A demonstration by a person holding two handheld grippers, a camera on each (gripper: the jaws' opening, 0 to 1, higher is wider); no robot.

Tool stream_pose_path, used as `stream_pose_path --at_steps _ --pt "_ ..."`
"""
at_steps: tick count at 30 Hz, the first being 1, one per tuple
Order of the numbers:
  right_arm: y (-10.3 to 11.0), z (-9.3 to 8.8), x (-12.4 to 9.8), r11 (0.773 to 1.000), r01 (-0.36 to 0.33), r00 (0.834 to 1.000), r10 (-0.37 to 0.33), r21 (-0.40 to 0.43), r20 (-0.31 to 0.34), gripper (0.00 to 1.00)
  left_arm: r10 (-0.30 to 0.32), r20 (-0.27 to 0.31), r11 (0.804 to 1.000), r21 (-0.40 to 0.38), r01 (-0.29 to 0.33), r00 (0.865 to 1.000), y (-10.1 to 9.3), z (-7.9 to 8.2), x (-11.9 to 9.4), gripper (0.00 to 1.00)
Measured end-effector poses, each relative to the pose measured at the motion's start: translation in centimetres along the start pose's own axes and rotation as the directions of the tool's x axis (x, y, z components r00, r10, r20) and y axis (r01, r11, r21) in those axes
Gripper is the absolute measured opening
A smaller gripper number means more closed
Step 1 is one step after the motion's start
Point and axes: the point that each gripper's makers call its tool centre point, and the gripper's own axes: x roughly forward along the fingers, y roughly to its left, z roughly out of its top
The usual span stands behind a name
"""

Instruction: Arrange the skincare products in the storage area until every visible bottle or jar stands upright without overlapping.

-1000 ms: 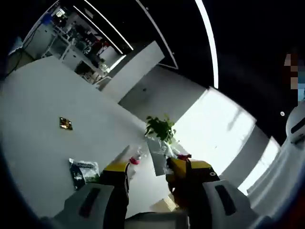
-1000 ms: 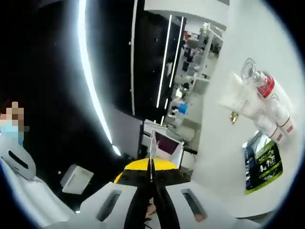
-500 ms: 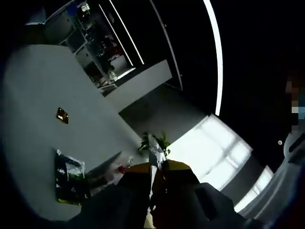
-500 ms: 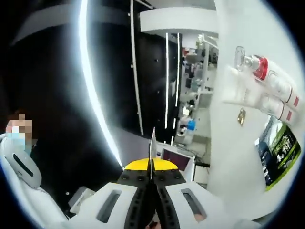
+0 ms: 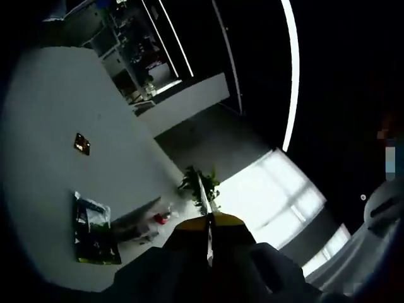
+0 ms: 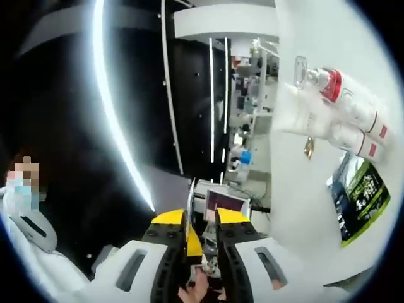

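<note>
Both tools are raised well off the white worktop (image 6: 315,208) and aimed into the room, so the coming move turns on swinging back down toward the products. In the right gripper view the skincare bottles (image 6: 347,117) lie far to the upper right of the right hand-held gripper (image 6: 202,237), well apart from it. They rest on their sides, packed side by side and touching, long axes roughly parallel to one another: white bodies, red bands, one clear rounded cap at the end. A green-and-black sachet (image 6: 356,199) lies flat just beside them. The right jaws stand slightly parted on nothing.

In the left gripper view the same cluster, with its red-capped bottle (image 5: 160,218), lies left of the left hand-held gripper (image 5: 209,237), whose jaws are pressed together. That view is dim, so the right tool is probably the nearer.
</note>
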Motion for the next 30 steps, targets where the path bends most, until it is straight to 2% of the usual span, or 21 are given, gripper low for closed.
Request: stream_pose_path --at_steps 2,3,5,6,7,8,10,11,13,15,17,18,19,20,21,23,24,26,28,29,30 --pt "0.2 -0.1 -0.5 0.999 -0.02 0.998 0.017 -0.045 -0.068 0.25 0.0 -0.081 1.0 0.03 0.003 0.997 0.0 0.1 -0.5 0.0" --pt "0.3 -0.2 -0.8 0.998 -0.03 0.992 0.022 -0.059 -0.123 0.27 -0.015 -0.134 0.999 0.043 0.021 0.991 -0.3 -0.2 -0.7 0.0" --pt "0.8 -0.2 -1.1 0.993 -0.055 0.983 0.035 -0.103 -0.182 0.27 0.001 -0.229 0.994 0.106 0.024 0.973 -0.2 -0.5 -1.2 0.0" --pt "1.1 -0.2 -1.2 0.99 -0.069 0.977 0.042 -0.121 -0.211 0.27 0.005 -0.295 0.991 0.131 0.035 0.955 -0.3 -0.9 -1.6 0.0" --pt "1.6 -0.3 -1.2 0.986 -0.088 0.966 0.05 -0.141 -0.254 0.27 0.015 -0.314 0.988 0.149 0.033 0.949 -0.2 -0.9 -1.7 0.0" --pt "1.8 -0.3 -1.2 0.982 -0.1 0.959 0.052 -0.16 -0.278 0.27 0.002 -0.348 0.99 0.135 0.048 0.937 -0.5 -1.2 -1.9 0.0" --pt "2.1 -0.6 -1.3 0.969 -0.127 0.937 0.047 -0.211 -0.347 0.27 -0.017 -0.385 0.989 0.13 0.072 0.923 -0.8 -1.2 -2.0 0.0" --pt "2.1 -1.1 -1.4 0.961 -0.145 0.916 0.042 -0.234 -0.398 0.27 -0.032 -0.41 0.989 0.117 0.087 0.911 -1.0 -1.5 -2.1 0.0" --pt "2.1 -1.7 -1.5 0.95 -0.169 0.89 0.032 -0.262 -0.455 0.27 -0.044 -0.46 0.991 0.096 0.099 0.887 -1.1 -1.9 -2.3 0.0" --pt "2.6 -2.6 -1.5 0.948 -0.205 0.865 0.059 -0.245 -0.498 0.28 -0.049 -0.525 0.991 0.084 0.109 0.85 -1.2 -2.7 -2.7 0.0" --pt "3.0 -3.5 -1.6 0.951 -0.229 0.84 0.085 -0.208 -0.536 0.26 -0.044 -0.565 0.988 0.096 0.119 0.824 -1.2 -3.3 -2.8 0.0" --pt "3.1 -3.7 -1.6 0.95 -0.24 0.834 0.095 -0.202 -0.543 0.25 -0.047 -0.595 0.989 0.087 0.122 0.803 -1.2 -3.8 -3.0 0.0" --pt "3.2 -4.0 -1.6 0.951 -0.242 0.828 0.1 -0.19 -0.551 0.22 -0.046 -0.596 0.99 0.081 0.117 0.802 -1.2 -3.8 -2.9 0.0" --pt "3.2 -4.2 -1.7 0.953 -0.244 0.821 0.104 -0.18 -0.561 0.18 -0.055 -0.61 0.991 0.062 0.116 0.79 -1.2 -4.0 -3.0 0.0" --pt "3.1 -4.5 -1.8 0.953 -0.248 0.816 0.108 -0.175 -0.568 0.14 -0.064 -0.617 0.991 0.05 0.12 0.784 -1.3 -4.1 -3.1 0.0" --pt "3.0 -4.7 -1.9 0.954 -0.247 0.814 0.11 -0.169 -0.57 0.11 -0.067 -0.628 0.992 0.041 0.119 0.775 -1.3 -4.2 -3.2 0.0" --pt "2.9 -4.7 -2.0 0.956 -0.245 0.813 0.111 -0.163 -0.571 0.11 -0.073 -0.64 0.993 0.028 0.119 0.765 -1.3 -4.4 -3.3 0.0" --pt "2.9 -5.0 -2.2 0.957 -0.245 0.803 0.109 -0.158 -0.585 0.11 -0.071 -0.641 0.993 0.026 0.114 0.764 -1.1 -4.4 -3.3 0.0" --pt "2.8 -5.4 -2.4 0.956 -0.244 0.794 0.102 -0.161 -0.6 0.11 -0.075 -0.65 0.994 0.011 0.108 0.756 -1.0 -4.4 -3.4 0.0" --pt "2.7 -5.5 -2.5 0.957 -0.241 0.792 0.098 -0.161 -0.603 0.08 -0.073 -0.651 0.994 0.011 0.106 0.756 -0.9 -4.4 -3.3 0.0" --pt "2.5 -5.5 -2.5 0.954 -0.241 0.794 0.089 -0.177 -0.601 0.04 -0.073 -0.658 0.995 0.003 0.099 0.749 -0.8 -4.5 -3.4 0.0"
